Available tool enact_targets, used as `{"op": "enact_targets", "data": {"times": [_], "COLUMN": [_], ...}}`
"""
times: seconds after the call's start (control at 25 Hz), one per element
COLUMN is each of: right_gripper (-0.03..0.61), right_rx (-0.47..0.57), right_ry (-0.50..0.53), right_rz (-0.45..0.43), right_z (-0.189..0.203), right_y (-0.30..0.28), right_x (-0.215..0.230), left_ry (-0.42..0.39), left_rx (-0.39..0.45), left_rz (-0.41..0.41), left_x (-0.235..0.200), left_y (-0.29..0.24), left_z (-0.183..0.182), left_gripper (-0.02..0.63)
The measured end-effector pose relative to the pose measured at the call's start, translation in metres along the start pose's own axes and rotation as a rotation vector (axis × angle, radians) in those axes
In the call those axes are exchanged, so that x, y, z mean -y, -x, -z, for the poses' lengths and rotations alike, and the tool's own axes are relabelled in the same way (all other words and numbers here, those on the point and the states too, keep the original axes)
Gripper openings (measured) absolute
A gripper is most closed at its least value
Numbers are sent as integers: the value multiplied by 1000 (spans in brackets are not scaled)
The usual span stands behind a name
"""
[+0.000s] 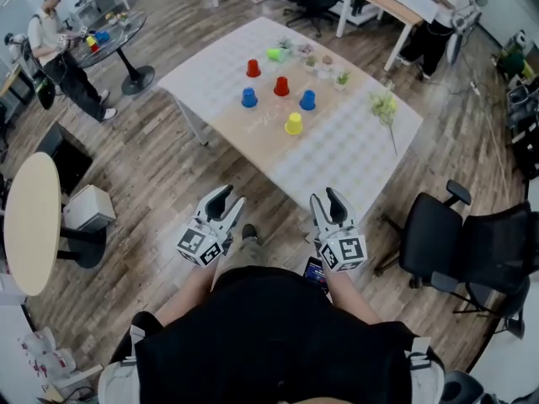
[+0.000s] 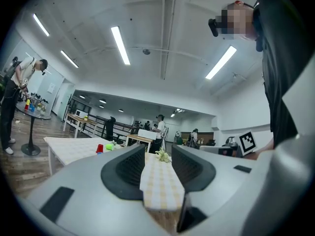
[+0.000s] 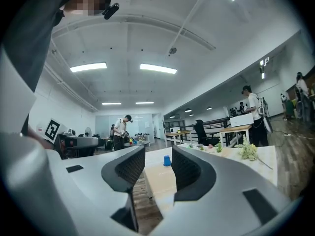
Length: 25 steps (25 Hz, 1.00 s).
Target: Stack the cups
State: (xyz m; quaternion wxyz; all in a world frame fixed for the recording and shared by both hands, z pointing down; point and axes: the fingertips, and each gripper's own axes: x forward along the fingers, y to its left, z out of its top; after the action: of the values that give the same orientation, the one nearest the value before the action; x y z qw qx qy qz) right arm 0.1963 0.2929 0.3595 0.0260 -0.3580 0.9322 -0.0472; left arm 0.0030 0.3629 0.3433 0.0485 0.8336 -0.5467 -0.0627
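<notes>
Several upside-down cups stand on the white checked table [image 1: 354, 154]: two red cups [image 1: 253, 68] [image 1: 281, 86], two blue cups [image 1: 248, 98] [image 1: 307, 100] and a yellow cup [image 1: 293, 124]. A green cup [image 1: 274, 55] lies on its side at the far edge. My left gripper [image 1: 229, 199] and right gripper [image 1: 328, 199] hang over the floor, short of the table's near corner, both open and empty. In the left gripper view the gripper [image 2: 157, 168] frames the table corner, with a red cup [image 2: 100, 148] far off. In the right gripper view a blue cup [image 3: 167, 161] shows between the gripper's [image 3: 158, 168] jaws, far away.
Small potted plants [image 1: 341, 78] and a flower sprig [image 1: 385, 106] sit on the table's far and right parts. A black office chair [image 1: 446, 242] stands to the right, a round table [image 1: 32, 221] and a white box [image 1: 88, 207] to the left. A person [image 1: 59, 49] stands far left.
</notes>
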Motion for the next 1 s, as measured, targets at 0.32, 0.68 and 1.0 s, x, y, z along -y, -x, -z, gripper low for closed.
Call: {"op": "enact_targets", "data": {"times": [0.32,0.68,1.0], "right_gripper": [175,173,170], "right_rx": [-19,-38,-29], "right_ry": [23,42,42], "right_rz": [36,111,176], "right_z": [-16,-26,-30], "right_y": [-96,-196,-249], "right_x": [14,35,74], "left_ry": [38,29,12], "left_rx": [-3,-41,-83], "left_rz": [65,113,142], "left_x": [-84,-188,-251], "left_y": [-60,-110,-158], "left_z": [-12,-25,-23], "left_gripper": [152,152,152]}}
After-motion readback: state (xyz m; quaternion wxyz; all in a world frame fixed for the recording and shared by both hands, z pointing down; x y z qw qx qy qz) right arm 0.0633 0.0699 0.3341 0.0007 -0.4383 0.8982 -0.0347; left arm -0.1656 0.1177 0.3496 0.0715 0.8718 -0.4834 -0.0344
